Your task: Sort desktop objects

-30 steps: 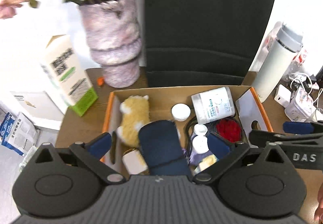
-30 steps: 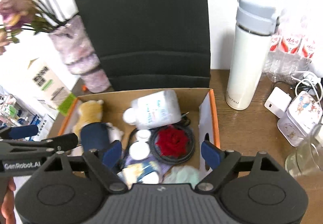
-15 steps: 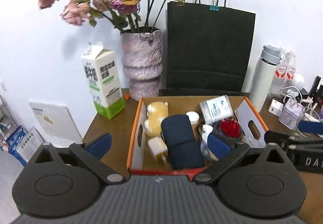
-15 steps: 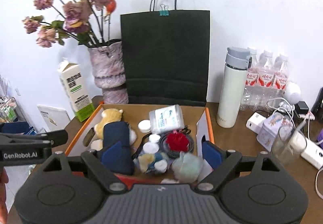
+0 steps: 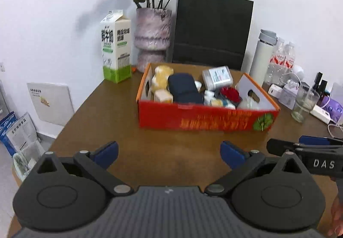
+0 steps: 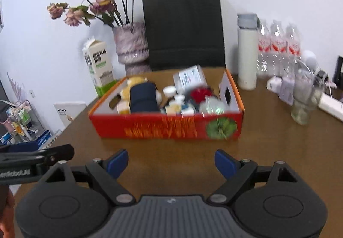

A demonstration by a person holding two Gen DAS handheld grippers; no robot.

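Observation:
A red cardboard box (image 5: 205,121) (image 6: 167,128) stands in the middle of the brown table. It holds a yellow plush toy (image 5: 160,78), a dark blue folded pouch (image 5: 184,88) (image 6: 142,97), a clear jar with a label (image 5: 217,76), a red rose ornament (image 5: 230,92) (image 6: 201,94) and several small pots. My left gripper (image 5: 169,153) hangs open over bare table in front of the box, with nothing between its fingers. My right gripper (image 6: 171,161) is open too, at the same distance from the box, and empty.
Behind the box stand a milk carton (image 5: 115,47), a vase of dried roses (image 5: 152,40) and a black paper bag (image 5: 212,30). To the right are a white flask (image 6: 247,53), water bottles (image 6: 278,49), a glass (image 6: 305,103) and chargers with cables. The table's left edge (image 5: 70,118) drops to the floor.
Both grippers have pulled back from over the box to the table in front of it. The box's red front face has come into view. Both stay open and empty.

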